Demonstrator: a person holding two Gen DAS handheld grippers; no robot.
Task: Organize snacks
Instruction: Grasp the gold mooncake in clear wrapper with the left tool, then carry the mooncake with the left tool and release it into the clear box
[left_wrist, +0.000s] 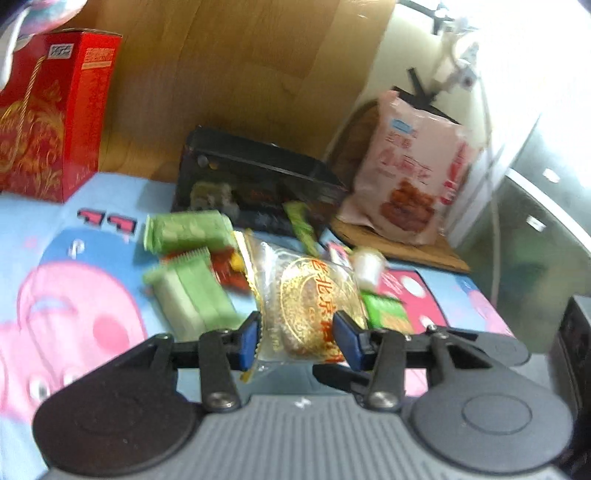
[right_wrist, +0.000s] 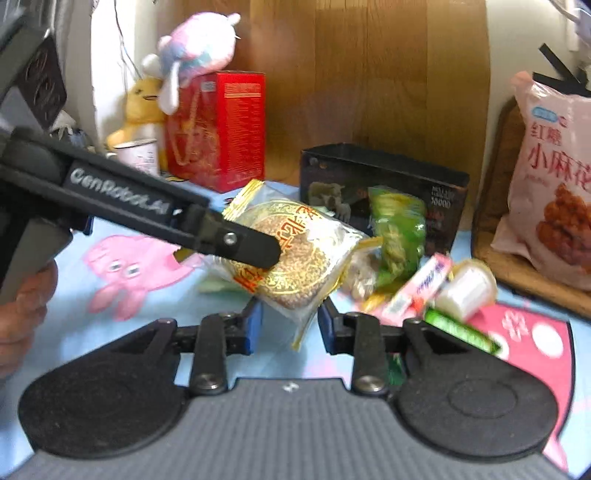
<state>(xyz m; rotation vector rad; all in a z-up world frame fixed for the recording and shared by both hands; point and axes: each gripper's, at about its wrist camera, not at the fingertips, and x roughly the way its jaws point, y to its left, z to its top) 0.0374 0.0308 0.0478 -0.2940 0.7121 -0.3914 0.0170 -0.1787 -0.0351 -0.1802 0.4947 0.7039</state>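
Note:
A clear packet with a round golden mooncake (left_wrist: 310, 306) sits between the blue pads of my left gripper (left_wrist: 299, 341), which press its sides. In the right wrist view the same mooncake packet (right_wrist: 295, 258) hangs above the cloth, with one of the left gripper's black fingers (right_wrist: 255, 249) laid across it. Its lower corner reaches down between the pads of my right gripper (right_wrist: 290, 326), and both pads touch it. Behind stands an open black box (left_wrist: 258, 177) (right_wrist: 380, 184) with a green packet (right_wrist: 399, 229) leaning on its front.
Green wafer packets (left_wrist: 188, 232) and small snacks, among them a white cup (right_wrist: 465, 288), lie on the cartoon cloth (left_wrist: 74, 295). A red box (right_wrist: 221, 129) and plush toys (right_wrist: 199, 44) stand at the back left. A pink snack bag (right_wrist: 550, 177) is on the right. A hand (right_wrist: 22, 306) shows at the left.

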